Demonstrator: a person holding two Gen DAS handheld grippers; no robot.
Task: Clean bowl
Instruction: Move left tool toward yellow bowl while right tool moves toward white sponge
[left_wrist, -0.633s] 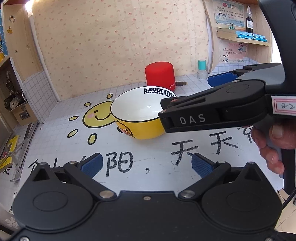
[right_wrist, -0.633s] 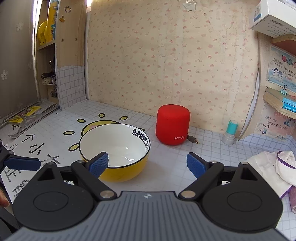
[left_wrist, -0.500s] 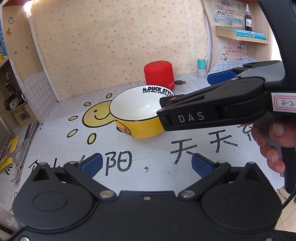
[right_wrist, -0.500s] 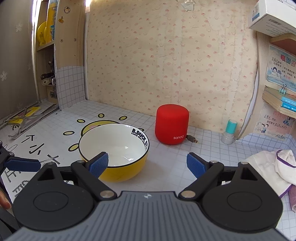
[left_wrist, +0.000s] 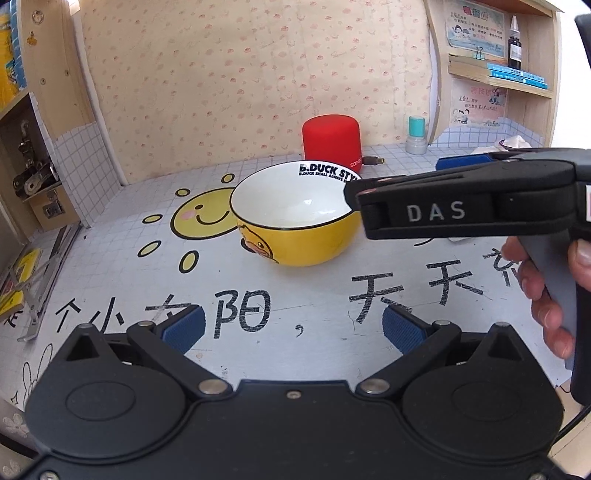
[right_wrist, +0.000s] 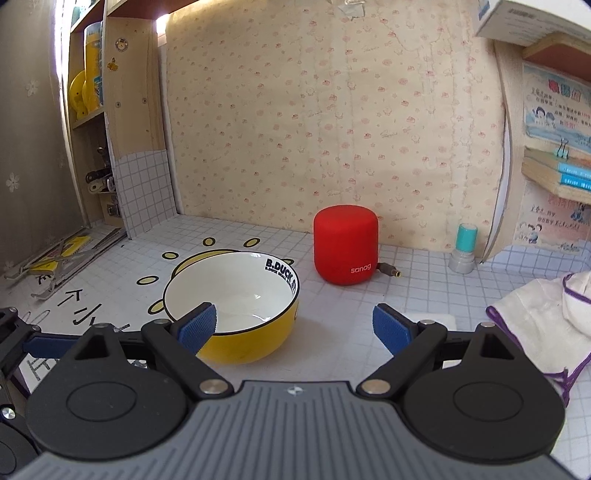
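On the white tiled tabletop (left_wrist: 317, 339) the yellow ceramic bowl (right_wrist: 236, 314) stays put, seemingly untouched, both black grippers, left (left_wrist: 291, 326) and right (right_wrist: 291, 325), still spread wide.

I'm at a small home desk nook, the look of a child's study corner. Pink-flowered wallpaper (right_wrist: 332, 129) covers the back wall, and the desk top (left_wrist: 303, 332) wears a grid-pattern sticker with a smiling sun (left_wrist: 201, 216) and big handwritten characters. Wooden shelves (left_wrist: 498, 77) hold books and cartoon posters (left_wrist: 474, 22); a red speaker (right_wrist: 345, 243) sits by the wall.
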